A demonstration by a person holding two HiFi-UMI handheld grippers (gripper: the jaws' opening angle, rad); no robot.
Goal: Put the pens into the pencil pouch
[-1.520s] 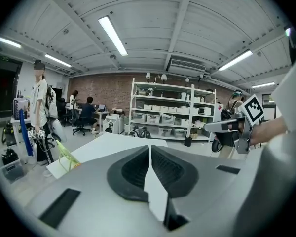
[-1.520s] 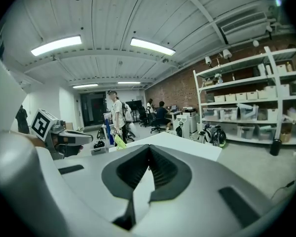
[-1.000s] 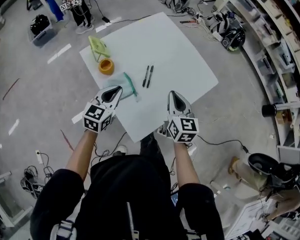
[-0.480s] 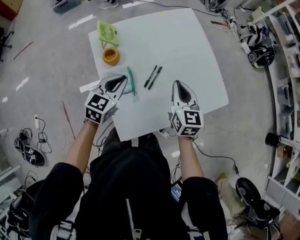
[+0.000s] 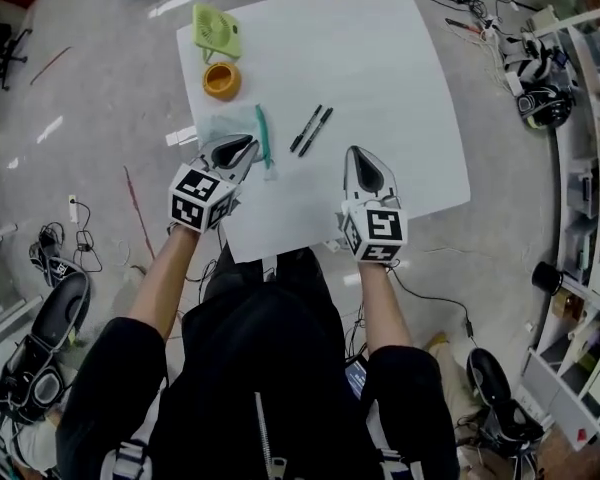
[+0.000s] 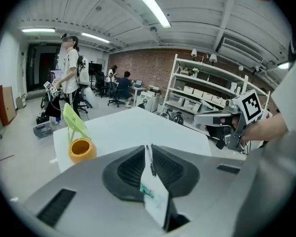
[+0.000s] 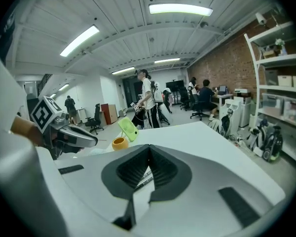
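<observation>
The left gripper (image 6: pixel 149 150) has its dark ribbed jaws pressed together, and only a thin slit shows below the tips; nothing is pinched between them. Through that slit a strip of white table and a bit of teal show. The right gripper (image 7: pixel 149 148) is likewise closed tight and empty. In the head view the left gripper's tips hang over the near edge of a translucent soft pencil pouch (image 5: pixel 223 128) with a teal zip (image 5: pixel 263 138); whether they touch it I cannot tell. The pouch lies flat on the square white tabletop (image 5: pixel 380 68). Two slim black plastic pens (image 5: pixel 305 129) lie side by side just right of the zip, outside the pouch, between the two grippers and a little beyond their tips. Further off, past the pouch, stands a round orange tub (image 5: pixel 221 80), and behind it a small pale green fan (image 5: pixel 218 31) near the table's far left corner
</observation>
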